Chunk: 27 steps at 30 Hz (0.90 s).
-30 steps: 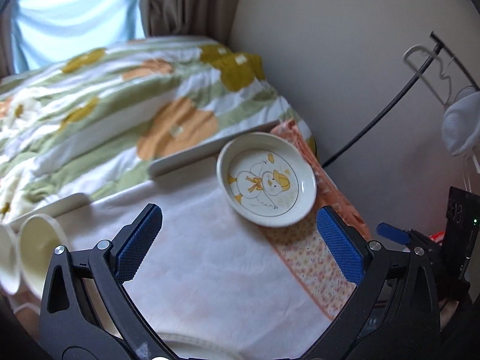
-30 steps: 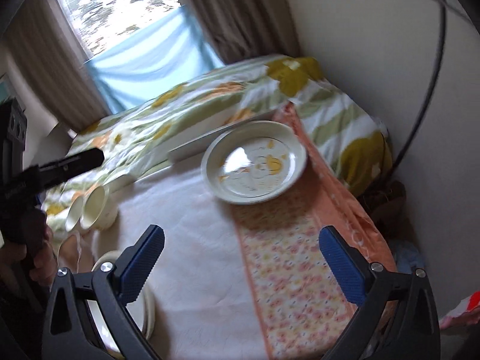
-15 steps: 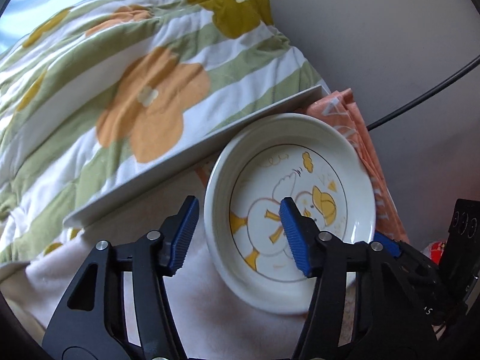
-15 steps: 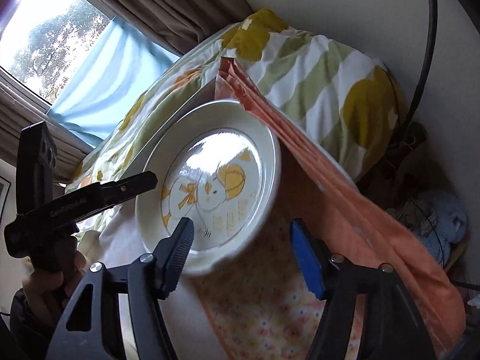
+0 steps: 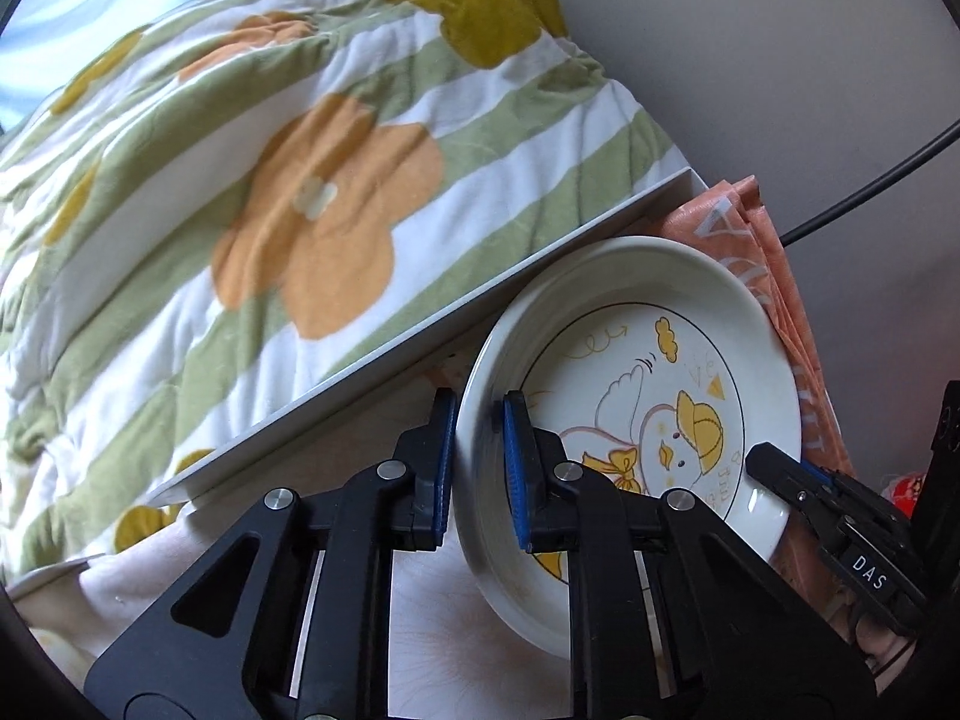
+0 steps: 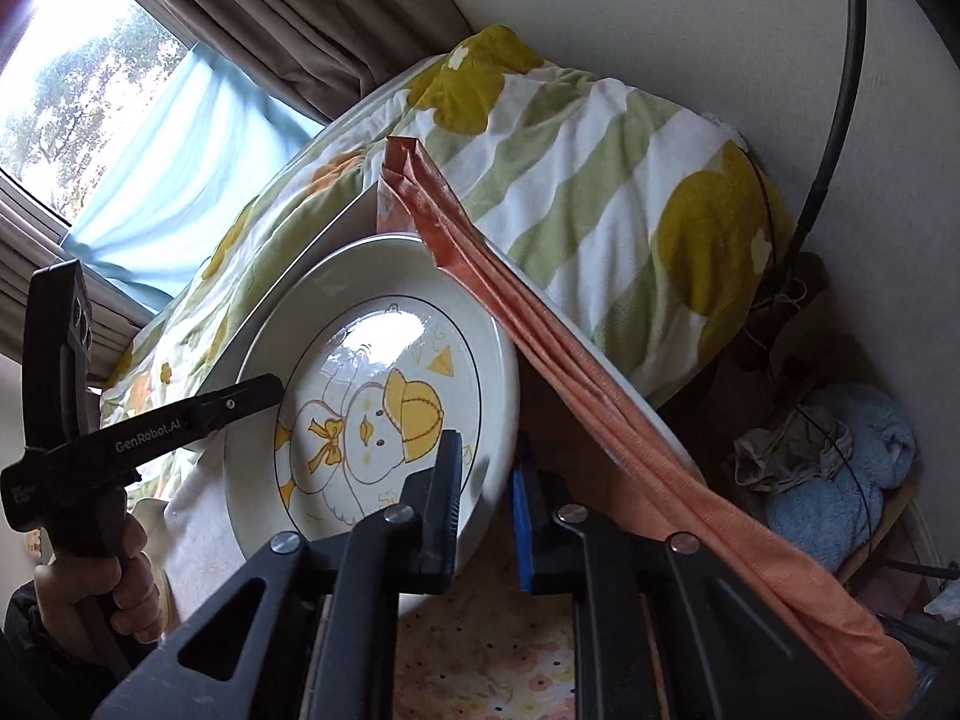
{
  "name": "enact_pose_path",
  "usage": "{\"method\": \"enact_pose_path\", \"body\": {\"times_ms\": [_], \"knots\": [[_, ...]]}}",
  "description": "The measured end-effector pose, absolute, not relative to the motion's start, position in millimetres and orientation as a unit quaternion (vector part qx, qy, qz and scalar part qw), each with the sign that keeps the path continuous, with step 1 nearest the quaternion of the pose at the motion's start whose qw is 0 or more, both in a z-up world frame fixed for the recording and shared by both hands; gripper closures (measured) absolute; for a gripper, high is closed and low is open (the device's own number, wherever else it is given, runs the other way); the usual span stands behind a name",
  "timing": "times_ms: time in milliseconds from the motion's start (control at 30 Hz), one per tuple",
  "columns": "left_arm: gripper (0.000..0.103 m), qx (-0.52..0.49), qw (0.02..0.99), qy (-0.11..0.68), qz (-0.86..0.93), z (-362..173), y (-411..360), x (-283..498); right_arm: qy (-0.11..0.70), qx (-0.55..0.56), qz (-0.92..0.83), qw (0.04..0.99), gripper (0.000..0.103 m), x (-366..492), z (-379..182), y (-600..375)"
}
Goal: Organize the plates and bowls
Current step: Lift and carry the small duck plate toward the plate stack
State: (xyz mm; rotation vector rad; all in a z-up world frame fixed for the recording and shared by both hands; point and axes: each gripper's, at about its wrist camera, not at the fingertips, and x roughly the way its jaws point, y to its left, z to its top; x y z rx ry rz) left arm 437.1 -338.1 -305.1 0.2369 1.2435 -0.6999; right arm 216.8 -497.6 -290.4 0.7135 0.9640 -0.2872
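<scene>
While both grippers clamp opposite rims | left gripper [image 5: 477,468] and right gripper [image 6: 486,504] fingers just closed on white duck-print ceramic plate [image 5: 648,372] | plate lies between them, tilted

White lettering "GenRobot.AI" runs along the black finger of the left claw [image 6: 228,414], as the right wrist view shows it. In the left wrist view the right claw [image 5: 780,471] carries a small white "DAS" on its black arm. The plate [image 5: 660,396] bears a few small yellow letters beside its duck drawing, too small and tilted to read.
</scene>
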Motion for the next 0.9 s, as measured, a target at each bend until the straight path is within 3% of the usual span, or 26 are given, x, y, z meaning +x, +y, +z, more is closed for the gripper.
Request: {"method": "enact_pose_path", "body": {"times_ms": [467, 900], "knots": [[0.089, 0.108, 0.778, 0.535, -0.312, -267, -310, 399, 0.45, 0.299, -0.112, 0.834, 0.09, 200, -272, -480], [0.089, 0.066, 0.822, 0.485, -0.291, -182, -204, 315, 0.408, 0.239, -0.07, 0.878, 0.09, 150, -183, -409]]}}
